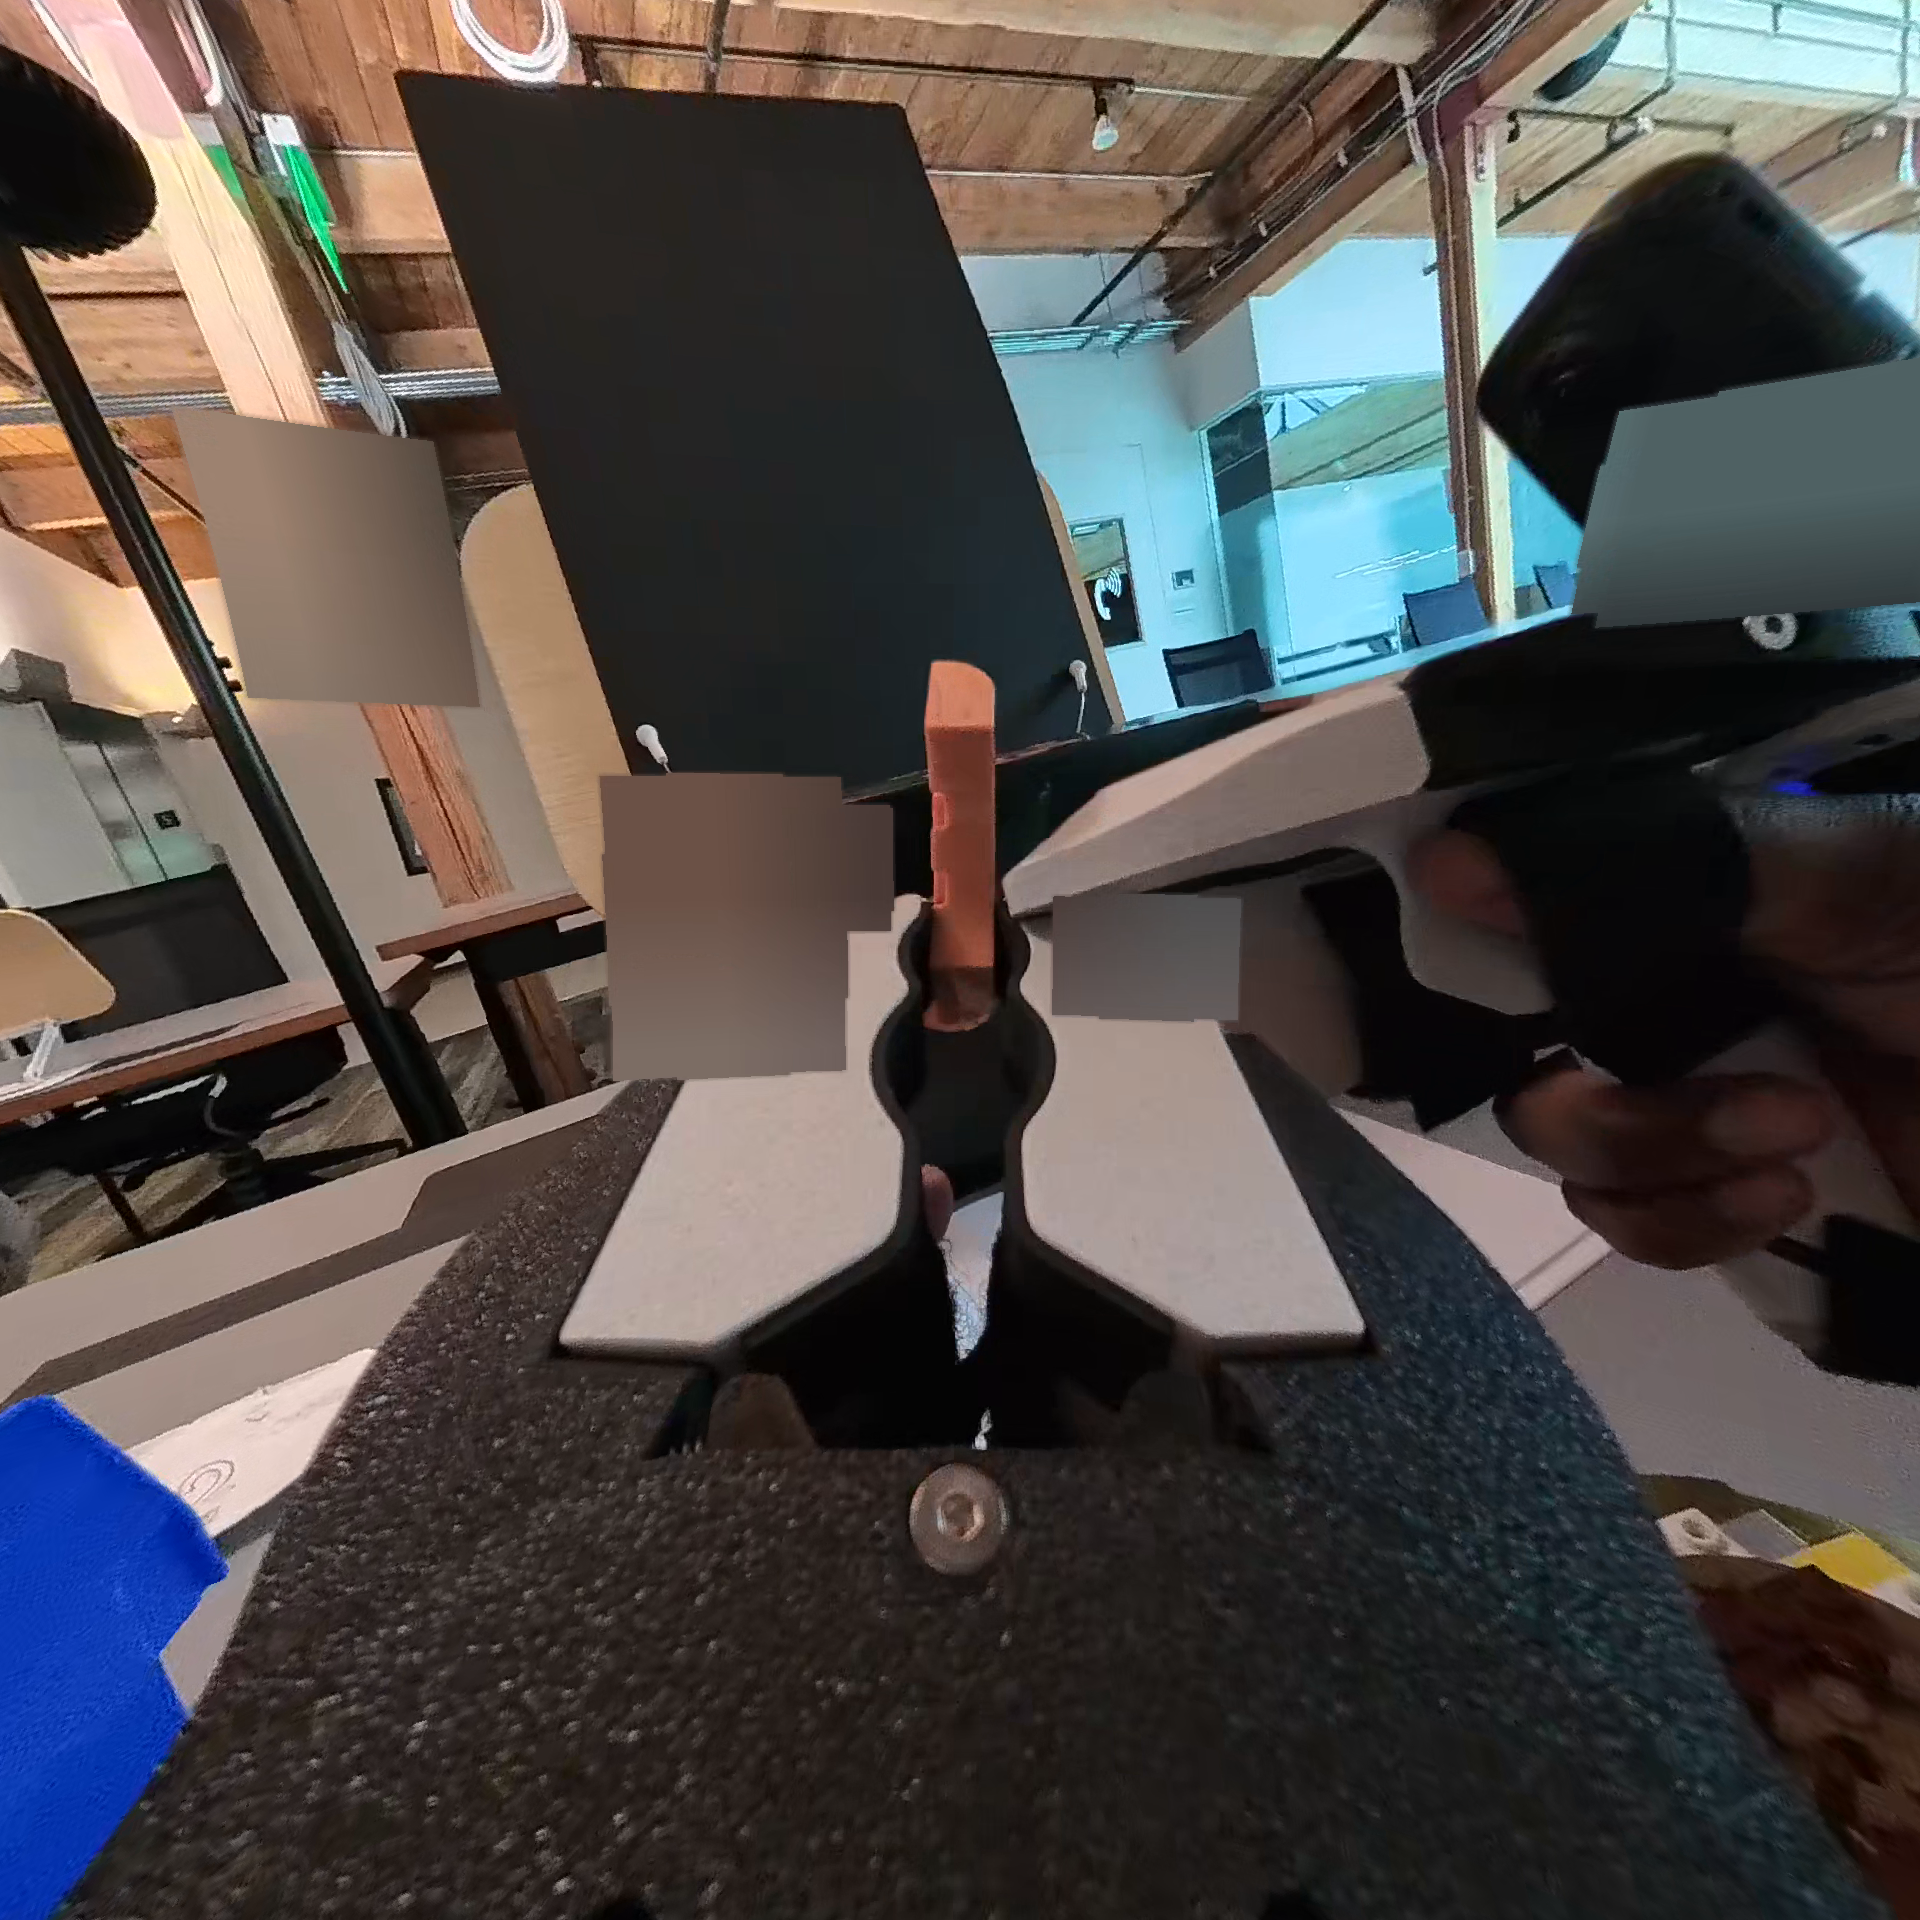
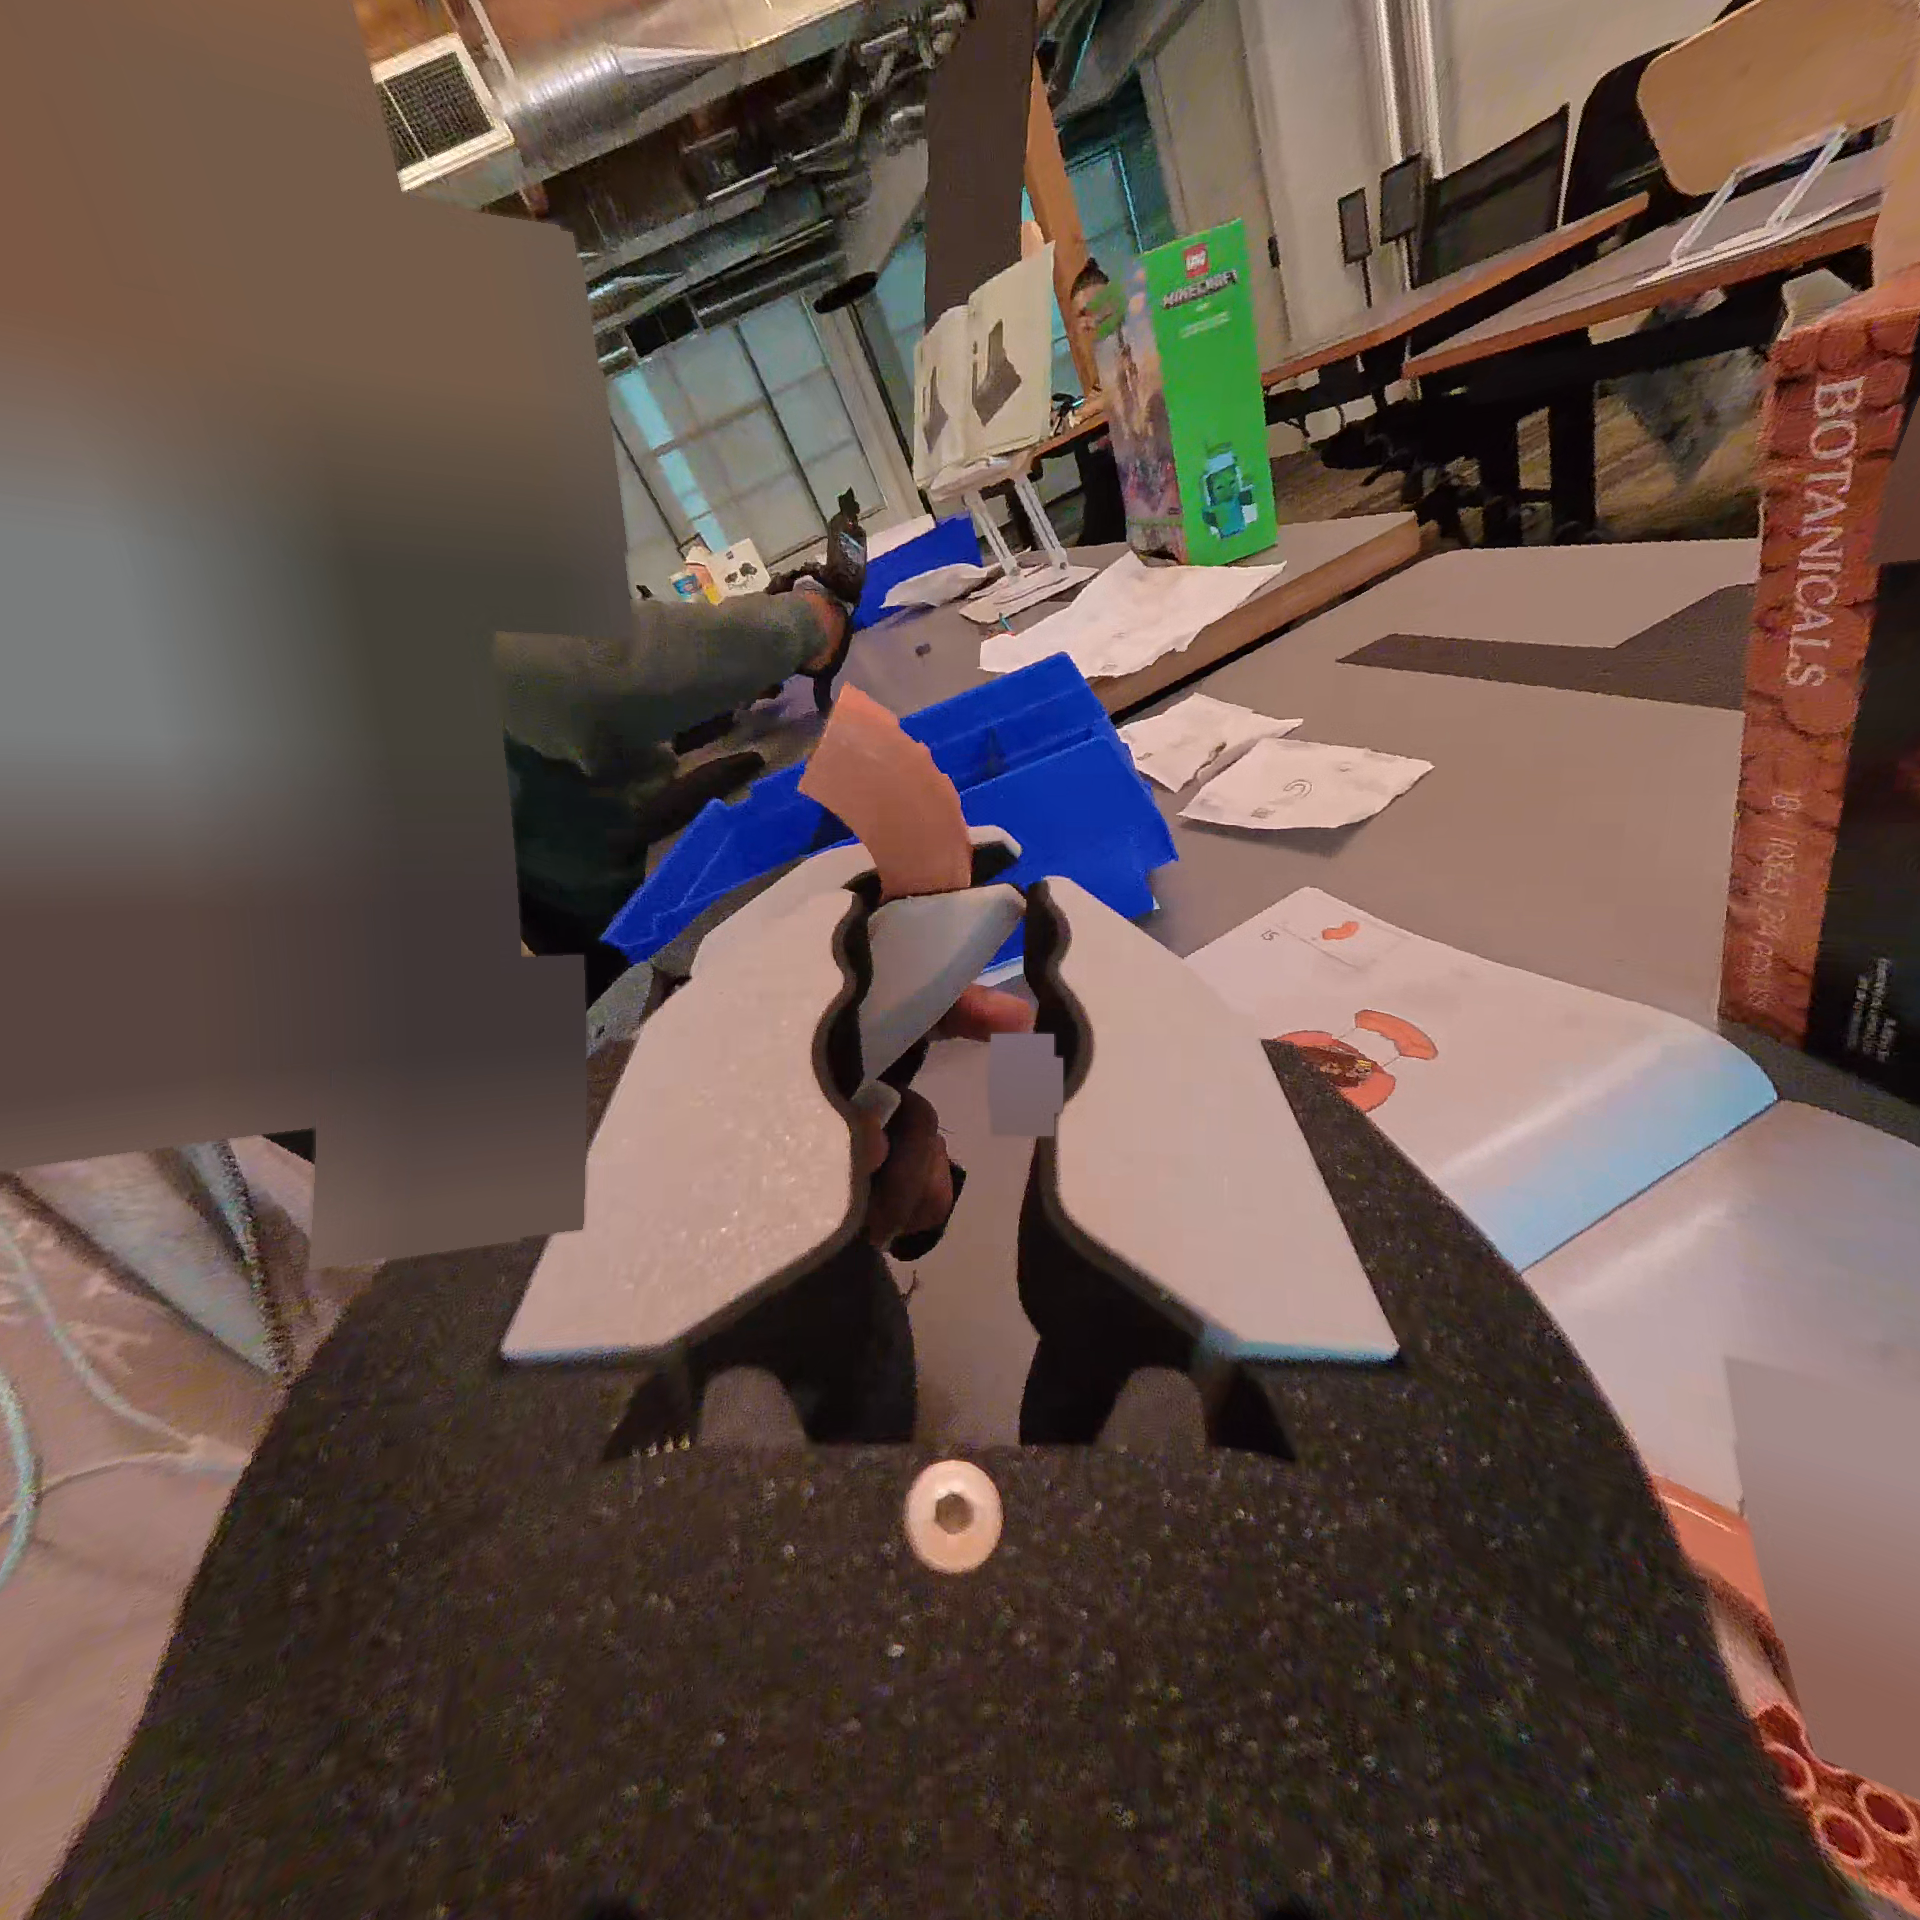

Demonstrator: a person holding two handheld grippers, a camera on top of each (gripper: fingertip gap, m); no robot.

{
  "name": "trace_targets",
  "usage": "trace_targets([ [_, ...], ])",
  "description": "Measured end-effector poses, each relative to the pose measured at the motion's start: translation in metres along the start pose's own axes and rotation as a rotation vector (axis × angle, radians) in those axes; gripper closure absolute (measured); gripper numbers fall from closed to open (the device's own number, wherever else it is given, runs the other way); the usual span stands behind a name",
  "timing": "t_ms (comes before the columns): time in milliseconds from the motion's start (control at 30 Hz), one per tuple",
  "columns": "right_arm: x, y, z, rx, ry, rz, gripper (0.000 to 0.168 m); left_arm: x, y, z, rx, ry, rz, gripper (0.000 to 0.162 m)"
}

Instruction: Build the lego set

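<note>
Two handheld grippers meet above a grey table (image 2: 1538, 852) in an open office. The left gripper (image 1: 961, 940) is clenched on a curved salmon-orange lego piece (image 1: 958, 831), which stands upright out of the fingertips, its lower end pinched between the two pale grey fingers (image 1: 769, 1174). From the right wrist view the same piece (image 2: 894, 800) shows as a curved, arc-shaped part rising from the left gripper (image 2: 940, 914), raised in the air in front of the right gripper's fingertips.

The right gripper (image 2: 940, 930) is released: its two fingers (image 2: 727, 1122) stand apart with a clear gap, and they hold nothing. The tip of the left gripper sits in that gap (whether it touches the right fingers cannot be told). In the left wrist view the right gripper (image 1: 1226, 842) reaches in from the right edge, held by a hand in a black glove (image 1: 1683, 997).

On the table behind the piece lies a blue bin (image 2: 1029, 790), with small paper bags (image 2: 1299, 784) just beside it toward the far edge. An open instruction booklet (image 2: 1455, 1060) lies near the right gripper. A tall reddish-brown box (image 2: 1808, 644) stands at the table's right edge, and a green box (image 2: 1210, 405) stands upright at the far end
</note>
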State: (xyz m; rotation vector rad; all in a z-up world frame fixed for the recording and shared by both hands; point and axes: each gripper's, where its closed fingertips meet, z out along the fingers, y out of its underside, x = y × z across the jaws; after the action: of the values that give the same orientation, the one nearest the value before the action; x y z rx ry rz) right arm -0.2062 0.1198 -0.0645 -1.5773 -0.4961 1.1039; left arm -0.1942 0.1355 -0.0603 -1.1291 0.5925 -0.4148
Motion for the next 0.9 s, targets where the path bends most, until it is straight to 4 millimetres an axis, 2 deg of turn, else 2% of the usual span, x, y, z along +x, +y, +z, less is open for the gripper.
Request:
trace_targets([
  [200,-0.003,-0.007,0.002,0.109,-0.051,0.090,0.147,0.001,0.002,-0.003,-0.002,-0.026,0.017,0.152],
  [267,-0.006,-0.005,0.002,0.107,-0.059,0.071,0.154,0.002,0.003,-0.004,0.001,-0.032,0.004,0.152],
  [500,-0.002,-0.003,-0.001,0.068,-0.031,0.014,0.153,0.009,0.006,-0.005,-0.008,0.003,-0.057,0.152],
  [700,-0.001,-0.023,-0.003,0.034,-0.045,0.006,0.142,-0.007,0.002,-0.003,0.003,0.029,-0.351,0.153],
  [767,0.001,-0.027,-0.009,0.028,-0.024,-0.009,0.131,-0.011,-0.001,-0.004,0.023,0.049,-0.457,0.152],
  [900,0.000,-0.030,-0.034,0.046,0.040,-0.068,0.125,-0.008,-0.010,-0.009,0.053,0.121,-0.638,0.153],
])
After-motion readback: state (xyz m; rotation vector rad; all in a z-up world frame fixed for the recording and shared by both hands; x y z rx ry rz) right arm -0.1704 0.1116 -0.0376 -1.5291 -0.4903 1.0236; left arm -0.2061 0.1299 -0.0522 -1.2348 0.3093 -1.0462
